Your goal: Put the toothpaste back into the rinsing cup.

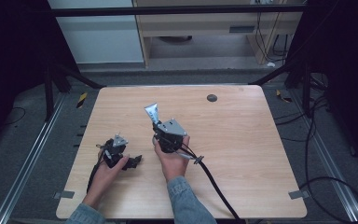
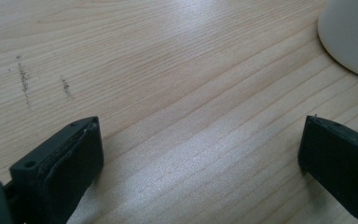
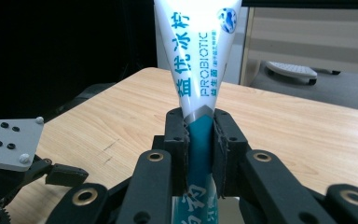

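A white and teal toothpaste tube (image 1: pixel 151 112) with blue lettering stands up out of my right gripper (image 1: pixel 158 126), above the middle of the wooden table (image 1: pixel 242 140). In the right gripper view the jaws are shut on the tube (image 3: pixel 200 60) at its teal band, and my right gripper (image 3: pixel 200 128) holds it upright. My left gripper (image 1: pixel 134 160) lies low over the table at the left, held by a hand. Its jaws stand wide apart in the left gripper view, where the left gripper (image 2: pixel 200 144) has only bare wood between them.
A white rounded object (image 2: pixel 354 37) sits at the top right of the left gripper view; what it is I cannot tell. A dark round grommet (image 1: pixel 211 98) marks the table's far side. A black cable (image 1: pixel 214 182) trails from the right gripper to the front edge.
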Motion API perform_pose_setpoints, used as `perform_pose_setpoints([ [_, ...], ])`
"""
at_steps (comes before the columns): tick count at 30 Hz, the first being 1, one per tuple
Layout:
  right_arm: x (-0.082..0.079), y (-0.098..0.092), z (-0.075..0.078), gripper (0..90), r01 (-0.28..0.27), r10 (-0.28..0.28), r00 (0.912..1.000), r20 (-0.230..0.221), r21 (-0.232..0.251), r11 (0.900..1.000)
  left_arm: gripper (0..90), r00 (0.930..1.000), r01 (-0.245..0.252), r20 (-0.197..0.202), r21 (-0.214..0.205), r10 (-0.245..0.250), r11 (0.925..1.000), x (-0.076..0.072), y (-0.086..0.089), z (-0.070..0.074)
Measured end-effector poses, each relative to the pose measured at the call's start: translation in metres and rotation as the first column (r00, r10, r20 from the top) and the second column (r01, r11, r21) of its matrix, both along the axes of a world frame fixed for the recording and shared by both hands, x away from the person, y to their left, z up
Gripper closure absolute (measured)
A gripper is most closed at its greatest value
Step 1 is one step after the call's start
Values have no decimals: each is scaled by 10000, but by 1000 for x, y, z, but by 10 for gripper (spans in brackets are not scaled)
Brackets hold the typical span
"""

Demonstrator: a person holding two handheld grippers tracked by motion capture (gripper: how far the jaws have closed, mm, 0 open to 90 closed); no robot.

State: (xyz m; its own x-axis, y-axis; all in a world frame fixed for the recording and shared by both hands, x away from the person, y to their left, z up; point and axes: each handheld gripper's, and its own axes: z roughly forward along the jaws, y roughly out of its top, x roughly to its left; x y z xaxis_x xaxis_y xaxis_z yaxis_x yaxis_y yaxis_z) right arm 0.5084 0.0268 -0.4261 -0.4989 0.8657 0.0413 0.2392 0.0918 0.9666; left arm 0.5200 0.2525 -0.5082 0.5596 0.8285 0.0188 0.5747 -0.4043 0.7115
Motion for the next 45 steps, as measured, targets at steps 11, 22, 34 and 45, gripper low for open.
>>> perform_pose_setpoints([
  [11,0,0,-7,779,4,-3,9998,-210,16,10000,0,10000,-6,6,-3,6,10000,0,0,0],
  [22,0,-5,-13,779,91,-88,9992,-387,73,9999,0,10000,-9,6,-11,9,10000,0,0,0],
  [34,0,-3,-17,779,-3,3,9987,-503,6,10000,0,10000,-6,3,-6,6,10000,0,0,0],
  [45,1,-4,-17,775,-22,25,9984,-564,62,10000,0,10000,-8,3,-7,8,10000,0,0,0],
])
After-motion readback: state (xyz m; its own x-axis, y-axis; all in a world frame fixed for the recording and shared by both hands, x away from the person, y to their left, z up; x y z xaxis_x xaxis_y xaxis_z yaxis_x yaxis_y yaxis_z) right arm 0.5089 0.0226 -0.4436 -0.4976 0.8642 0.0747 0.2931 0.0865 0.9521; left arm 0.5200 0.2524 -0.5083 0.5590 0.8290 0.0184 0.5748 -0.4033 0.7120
